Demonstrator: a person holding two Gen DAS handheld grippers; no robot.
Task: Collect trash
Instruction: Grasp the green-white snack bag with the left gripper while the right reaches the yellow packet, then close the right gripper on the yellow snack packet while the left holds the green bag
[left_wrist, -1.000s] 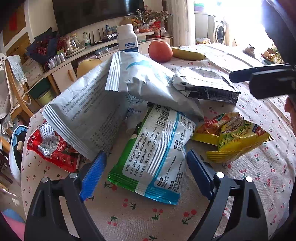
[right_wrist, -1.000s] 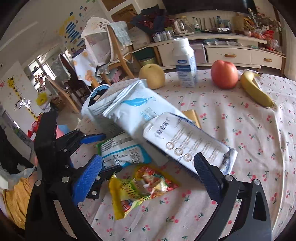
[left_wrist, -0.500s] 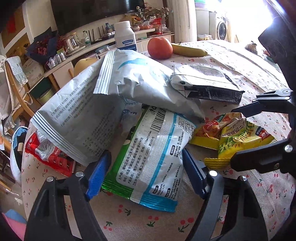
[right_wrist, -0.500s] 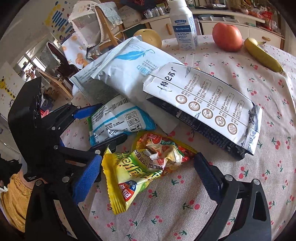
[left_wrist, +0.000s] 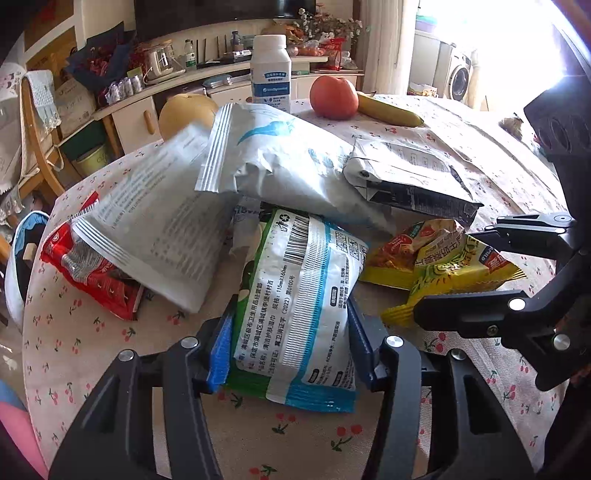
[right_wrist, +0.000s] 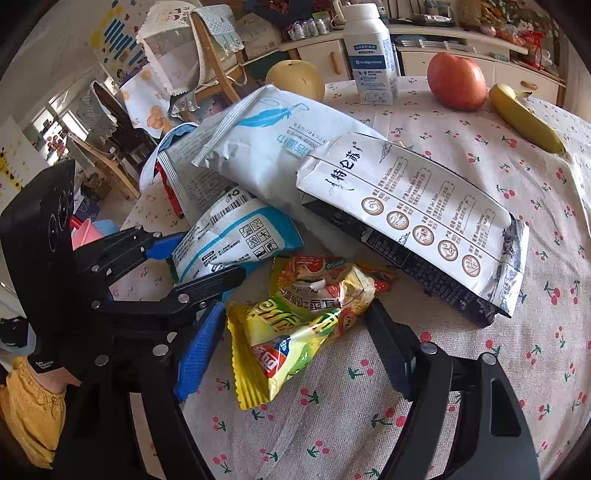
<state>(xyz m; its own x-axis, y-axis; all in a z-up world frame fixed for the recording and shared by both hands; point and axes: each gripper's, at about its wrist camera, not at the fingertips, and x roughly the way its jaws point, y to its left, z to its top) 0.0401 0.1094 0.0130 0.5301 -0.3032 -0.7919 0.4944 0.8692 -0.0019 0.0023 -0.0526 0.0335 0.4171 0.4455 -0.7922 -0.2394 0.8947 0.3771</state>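
A pile of empty wrappers lies on the cherry-print tablecloth. My left gripper has closed on the sides of a white, blue and green wipes pack, which also shows in the right wrist view. My right gripper is open, its fingers on either side of a yellow snack wrapper; this wrapper also shows in the left wrist view. Behind lie a large white feather-print bag, a white and black bag, a grey bag and a red wrapper.
At the table's far edge stand a white bottle, a red apple, a banana and a yellow pear. Wooden chairs and a low cabinet lie beyond the table.
Both grippers moved forward and down over the pile. The left jaws narrowed onto the wipes pack. The right gripper came around the yellow snack wrapper.
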